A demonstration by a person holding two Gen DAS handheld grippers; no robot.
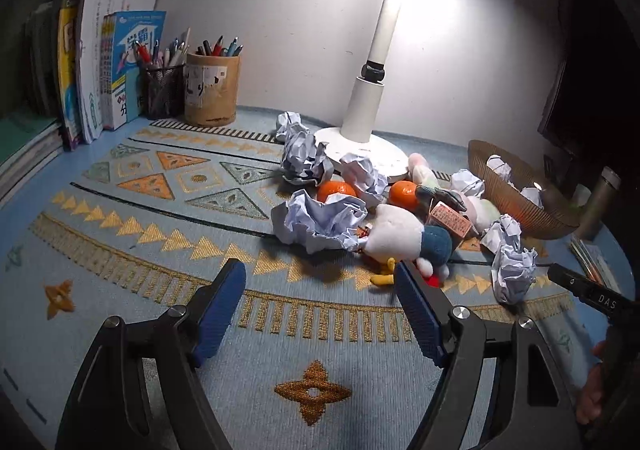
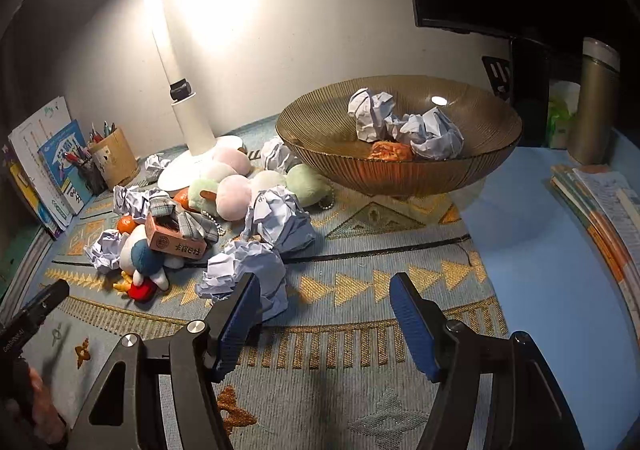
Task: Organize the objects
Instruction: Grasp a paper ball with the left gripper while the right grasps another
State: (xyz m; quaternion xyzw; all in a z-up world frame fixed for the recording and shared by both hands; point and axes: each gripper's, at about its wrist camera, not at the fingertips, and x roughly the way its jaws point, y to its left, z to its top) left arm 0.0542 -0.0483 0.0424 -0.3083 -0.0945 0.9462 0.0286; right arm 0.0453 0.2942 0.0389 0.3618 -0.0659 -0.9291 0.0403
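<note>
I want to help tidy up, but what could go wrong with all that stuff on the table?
1. The oranges lie loose among the paper balls; a nudge might roll them off.
2. The lamp stands right behind the heap, so a reaching tool could bump it.
3. The bowl already holds paper on top of something orange, so things might get mixed up.
</note>
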